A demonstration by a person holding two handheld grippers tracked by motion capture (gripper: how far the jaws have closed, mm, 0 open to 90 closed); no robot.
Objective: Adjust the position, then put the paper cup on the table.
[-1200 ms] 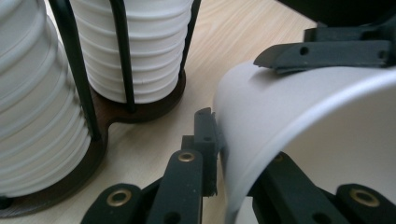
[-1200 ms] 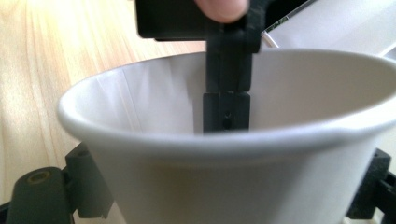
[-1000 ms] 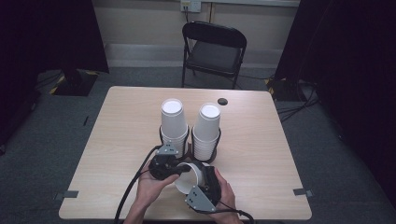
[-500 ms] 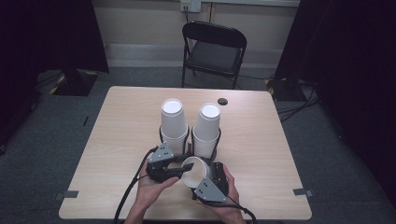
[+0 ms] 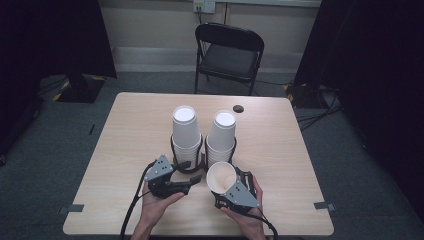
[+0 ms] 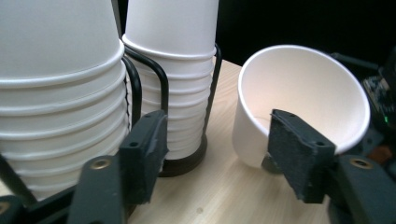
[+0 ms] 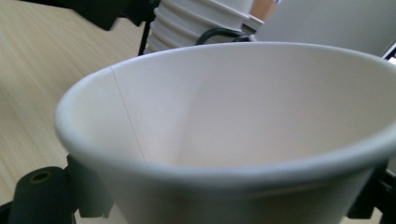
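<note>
Now a single white paper cup point(image 5: 221, 176) is gripped in the right gripper point(image 5: 231, 191), its jaws closed on the cup's lower wall, as is seen in the right gripper view, where the cup's wide rim point(image 7: 224, 140) rises between the two black jaws. The cup is held tilted, its open mouth turned up and toward the left gripper point(image 5: 192, 181), near the front edge of the wooden table point(image 5: 280, 150).

The left gripper's jaws have just been opening and are seen apart in the left gripper view, with nothing pressed between the pads point(image 6: 299, 158); the cup point(image 6: 299, 102) is seen just beyond the right-hand pad.

Behind both grippers, two stacks of white cups are kept mouth-down in a black wire holder point(image 5: 187, 167): the left stack point(image 5: 184, 131) and the right stack point(image 5: 222, 135), side by side near the table's middle. The held cup is carried just in front of the right stack. A small dark disc point(image 5: 238, 108) lies farther back on the table, and a black folding chair point(image 5: 229, 55) stands beyond the far edge.
</note>
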